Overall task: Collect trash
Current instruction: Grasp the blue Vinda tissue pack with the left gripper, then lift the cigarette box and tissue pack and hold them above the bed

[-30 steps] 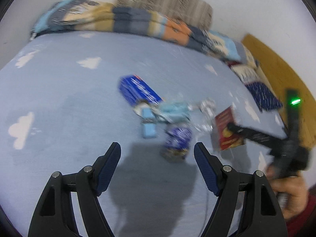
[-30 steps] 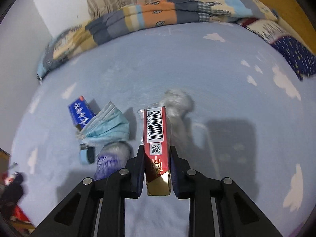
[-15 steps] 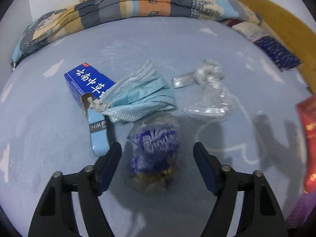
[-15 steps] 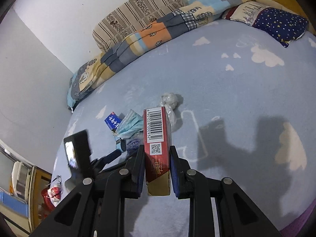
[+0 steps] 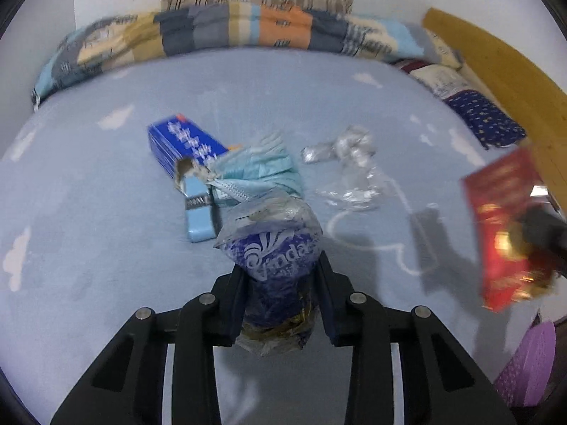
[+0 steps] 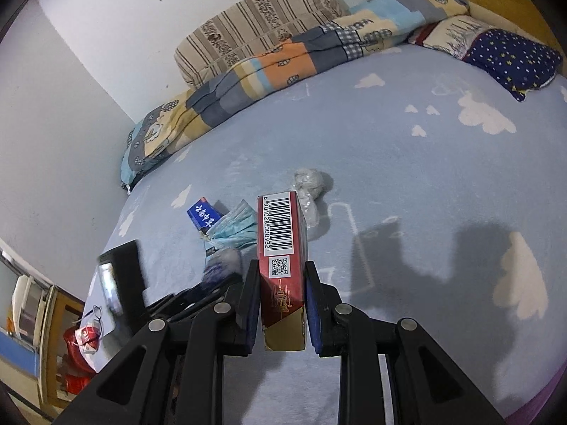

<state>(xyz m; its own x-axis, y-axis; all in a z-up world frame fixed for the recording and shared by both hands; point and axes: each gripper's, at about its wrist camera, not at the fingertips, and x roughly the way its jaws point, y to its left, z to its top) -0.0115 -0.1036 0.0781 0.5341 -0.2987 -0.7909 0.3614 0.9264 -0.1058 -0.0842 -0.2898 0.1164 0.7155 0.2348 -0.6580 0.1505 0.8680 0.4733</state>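
Observation:
On the light-blue bed sheet [image 5: 88, 212] lies a small pile of trash. My left gripper [image 5: 281, 265] has its jaws closing on a crumpled blue plastic wrapper [image 5: 280, 244], and both pads touch its sides. Beyond it lie a pale blue face mask [image 5: 258, 173], a blue carton [image 5: 184, 141], a small light-blue packet [image 5: 198, 216] and crumpled clear plastic [image 5: 351, 173]. My right gripper [image 6: 281, 272] is shut on a red barcoded box [image 6: 281, 233], held above the sheet. That red box [image 5: 503, 226] also shows at the right of the left wrist view.
A folded patchwork quilt [image 5: 248, 28] and a striped pillow [image 6: 255, 24] line the far side of the bed. A star-print pillow [image 6: 510, 56] lies by the wooden headboard [image 5: 496, 67]. Red bags [image 6: 79, 340] sit on the floor off the left edge.
My left gripper came in over the blue wrapper and its jaws narrowed onto it. My right gripper lifted back with the red box, then held still.

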